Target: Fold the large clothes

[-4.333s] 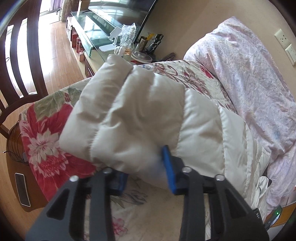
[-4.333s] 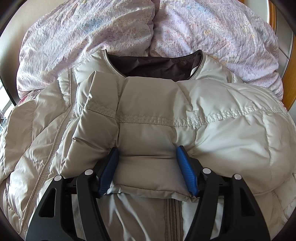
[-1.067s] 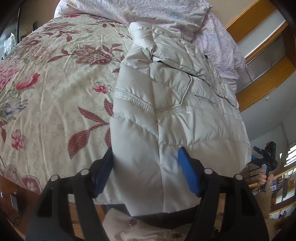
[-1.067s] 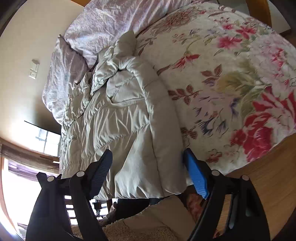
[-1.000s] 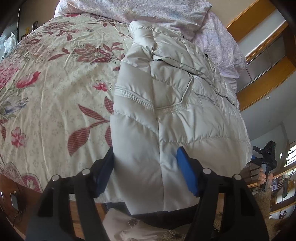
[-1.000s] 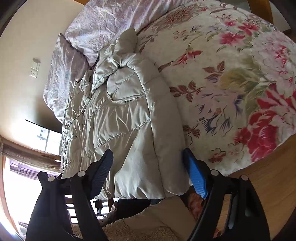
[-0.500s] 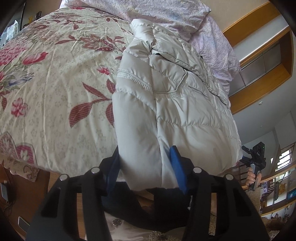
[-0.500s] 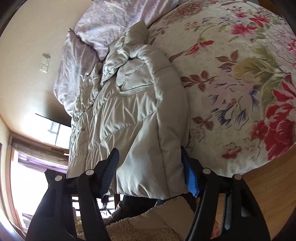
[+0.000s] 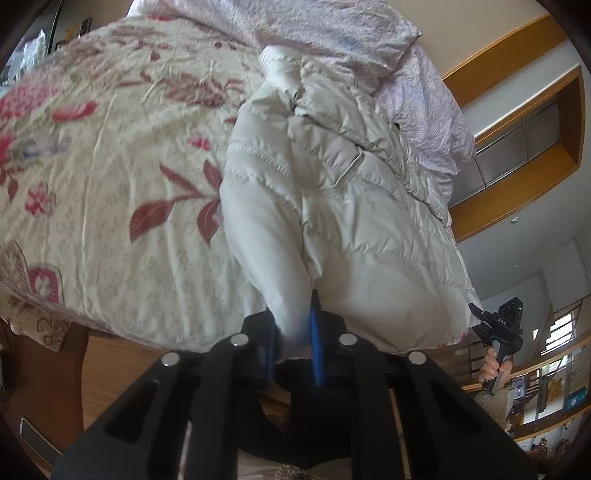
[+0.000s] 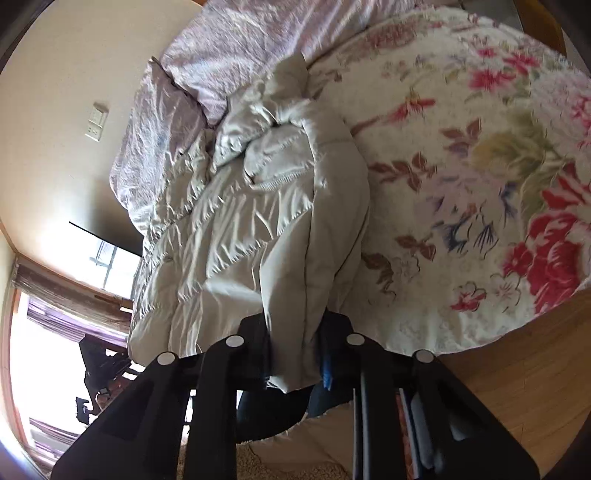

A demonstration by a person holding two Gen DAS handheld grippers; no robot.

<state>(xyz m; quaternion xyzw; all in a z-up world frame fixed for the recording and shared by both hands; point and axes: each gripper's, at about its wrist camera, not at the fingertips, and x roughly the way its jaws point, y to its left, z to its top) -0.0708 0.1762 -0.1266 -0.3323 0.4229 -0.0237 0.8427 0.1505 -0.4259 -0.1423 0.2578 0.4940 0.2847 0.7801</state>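
Observation:
A cream quilted down jacket [image 9: 332,192] lies along the bed, its sleeves folded in, hem toward me. My left gripper [image 9: 293,343] is closing, and its blue pads pinch one corner of the hem at the bed's near edge. In the right wrist view the same jacket [image 10: 258,229] runs from the pillows to the bed edge. There my right gripper [image 10: 295,360] is closing too, with its pads pressed on the other corner of the hem. The other hand-held gripper [image 9: 498,328] shows at the far right of the left wrist view, gripped by a hand.
A floral bedspread [image 9: 110,177] covers the bed, with lilac pillows [image 9: 332,33] at its head. Wooden floor [image 10: 517,369] lies below the bed edge. A wall with a switch plate [image 10: 96,122] stands beyond the pillows, and a bright window [image 10: 22,350] at lower left.
Both grippers have gone from wide open around the jacket's hem to pinched shut on it. The left one has shifted a little and the fabric bunches between its pads.

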